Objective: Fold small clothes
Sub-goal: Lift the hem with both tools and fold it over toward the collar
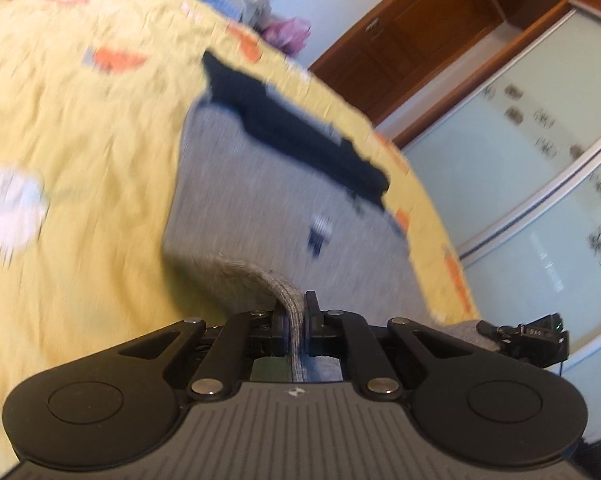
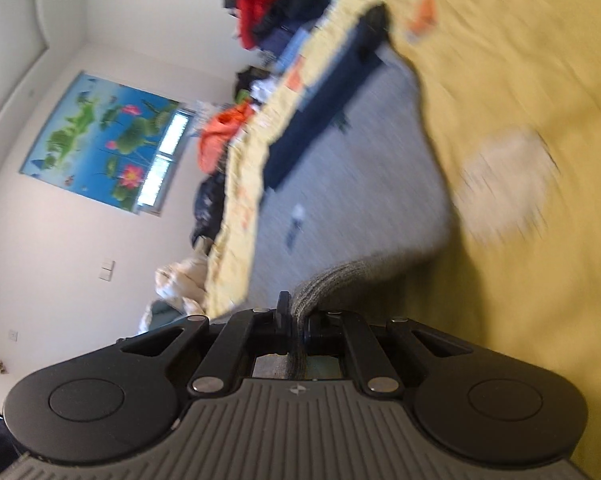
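A small grey garment (image 1: 260,200) with a dark navy band (image 1: 300,128) along its far edge lies spread on a yellow bedspread (image 1: 80,140). My left gripper (image 1: 294,312) is shut on the garment's near ribbed hem, which rises off the bed into the jaws. In the right wrist view the same grey garment (image 2: 360,184) and its navy band (image 2: 320,120) show. My right gripper (image 2: 296,316) is shut on another part of the ribbed hem, lifted off the yellow bedspread (image 2: 520,80). The right gripper also shows in the left wrist view (image 1: 528,334).
A pile of clothes (image 2: 276,8) lies at the bed's far end, with orange and dark items (image 2: 224,136) along its side. A wooden wardrobe with frosted sliding doors (image 1: 520,140) stands beyond the bed. A lotus picture (image 2: 100,140) hangs on the white wall.
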Action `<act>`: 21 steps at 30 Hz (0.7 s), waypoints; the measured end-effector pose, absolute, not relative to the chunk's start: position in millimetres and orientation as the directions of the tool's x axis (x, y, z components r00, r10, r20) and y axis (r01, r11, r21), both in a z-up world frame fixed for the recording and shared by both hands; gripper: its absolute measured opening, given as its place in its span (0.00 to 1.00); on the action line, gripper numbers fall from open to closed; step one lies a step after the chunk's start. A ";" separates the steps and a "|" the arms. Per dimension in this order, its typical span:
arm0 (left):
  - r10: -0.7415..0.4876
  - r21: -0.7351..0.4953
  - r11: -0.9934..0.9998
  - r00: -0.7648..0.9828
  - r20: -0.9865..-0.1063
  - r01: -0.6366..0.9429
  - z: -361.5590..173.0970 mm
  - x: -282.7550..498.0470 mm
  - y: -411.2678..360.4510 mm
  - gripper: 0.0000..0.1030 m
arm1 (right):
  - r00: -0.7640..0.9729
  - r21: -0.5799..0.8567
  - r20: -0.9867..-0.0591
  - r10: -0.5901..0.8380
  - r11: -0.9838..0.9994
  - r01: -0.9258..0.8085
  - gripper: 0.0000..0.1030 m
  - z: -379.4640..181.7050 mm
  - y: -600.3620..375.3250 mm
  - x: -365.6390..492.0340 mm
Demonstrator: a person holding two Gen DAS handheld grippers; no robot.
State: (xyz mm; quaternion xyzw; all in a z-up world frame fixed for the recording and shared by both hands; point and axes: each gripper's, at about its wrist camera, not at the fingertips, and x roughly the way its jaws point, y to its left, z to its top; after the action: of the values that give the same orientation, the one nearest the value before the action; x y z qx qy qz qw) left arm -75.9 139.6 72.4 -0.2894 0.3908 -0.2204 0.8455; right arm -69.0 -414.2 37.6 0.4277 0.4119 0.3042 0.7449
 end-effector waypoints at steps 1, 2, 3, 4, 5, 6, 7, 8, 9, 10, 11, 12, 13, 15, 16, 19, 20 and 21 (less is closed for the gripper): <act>-0.599 -0.664 0.732 0.607 -0.522 0.152 77.2 -67.3 140.0 0.06 | 0.483 0.889 -0.339 0.807 0.443 -0.116 0.08 42.4 -413.9 -58.9; -0.599 -0.666 0.730 0.616 -0.512 0.156 81.3 -58.6 140.5 0.06 | 0.491 0.890 -0.325 0.808 0.436 -0.130 0.08 46.4 -413.2 -48.2; -0.598 -0.666 0.729 0.624 -0.503 0.162 85.8 -49.4 140.7 0.06 | 0.499 0.891 -0.312 0.809 0.431 -0.142 0.08 50.0 -412.4 -36.8; -0.597 -0.663 0.729 0.632 -0.494 0.171 90.5 -38.8 140.5 0.06 | 0.508 0.891 -0.301 0.807 0.427 -0.151 0.08 53.1 -412.4 -24.1; -0.595 -0.657 0.731 0.640 -0.486 0.181 94.8 -28.1 139.9 0.06 | 0.517 0.891 -0.293 0.804 0.426 -0.157 0.08 55.6 -408.9 -11.4; -0.594 -0.652 0.733 0.647 -0.478 0.192 99.1 -17.6 138.7 0.06 | 0.526 0.891 -0.284 0.802 0.423 -0.164 0.08 58.0 -409.0 2.6; -0.592 -0.647 0.736 0.655 -0.469 0.202 103.8 -5.7 137.4 0.06 | 0.534 0.892 -0.272 0.801 0.418 -0.172 0.08 60.2 -410.0 16.0; -0.588 -0.639 0.739 0.664 -0.461 0.211 108.8 6.3 135.6 0.06 | 0.544 0.893 -0.261 0.798 0.414 -0.179 0.08 62.2 -410.6 30.6; -0.585 -0.633 0.742 0.674 -0.450 0.221 113.9 19.3 134.1 0.06 | 0.556 0.894 -0.249 0.793 0.409 -0.184 0.08 64.4 -412.0 46.0; -0.581 -0.627 0.744 0.685 -0.440 0.228 118.7 34.3 132.9 0.06 | 0.566 0.896 -0.235 0.790 0.402 -0.189 0.08 66.4 -412.9 62.2; -0.575 -0.622 0.748 0.694 -0.433 0.232 122.4 49.4 132.0 0.06 | 0.577 0.898 -0.220 0.787 0.394 -0.194 0.08 68.2 -412.9 77.8; -0.567 -0.618 0.752 0.704 -0.427 0.230 125.1 65.1 131.2 0.06 | 0.587 0.900 -0.209 0.782 0.389 -0.198 0.08 69.5 -413.0 94.7; -0.561 -0.619 0.753 0.711 -0.424 0.225 126.5 82.9 129.7 0.06 | 0.595 0.900 -0.202 0.778 0.387 -0.201 0.08 70.6 -412.6 111.6; -0.552 -0.622 0.753 0.720 -0.421 0.213 126.9 118.5 128.1 0.06 | 0.606 0.899 -0.196 0.771 0.388 -0.202 0.08 70.4 -411.7 147.3; -0.544 -0.618 0.758 0.723 -0.424 0.208 125.9 137.0 127.5 0.06 | 0.613 0.897 -0.203 0.763 0.396 -0.196 0.08 69.1 -410.4 164.8; -0.524 -0.605 0.774 0.725 -0.447 0.187 120.3 190.7 125.5 0.06 | 0.625 0.895 -0.230 0.746 0.414 -0.165 0.08 59.8 -408.5 217.6; -0.516 -0.595 0.783 0.726 -0.454 0.185 118.1 206.7 123.6 0.06 | 0.629 0.890 -0.247 0.737 0.430 -0.154 0.08 55.7 -408.0 233.0; -0.507 -0.582 0.792 0.727 -0.462 0.183 115.9 222.8 122.0 0.06 | 0.634 0.889 -0.261 0.728 0.437 -0.135 0.08 50.2 -408.3 247.5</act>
State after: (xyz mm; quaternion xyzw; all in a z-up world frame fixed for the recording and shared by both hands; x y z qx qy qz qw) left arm 222.8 122.0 115.9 -0.2578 0.3147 -0.1932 0.8929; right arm 247.5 -408.3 50.2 0.4532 0.3267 0.2759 0.7821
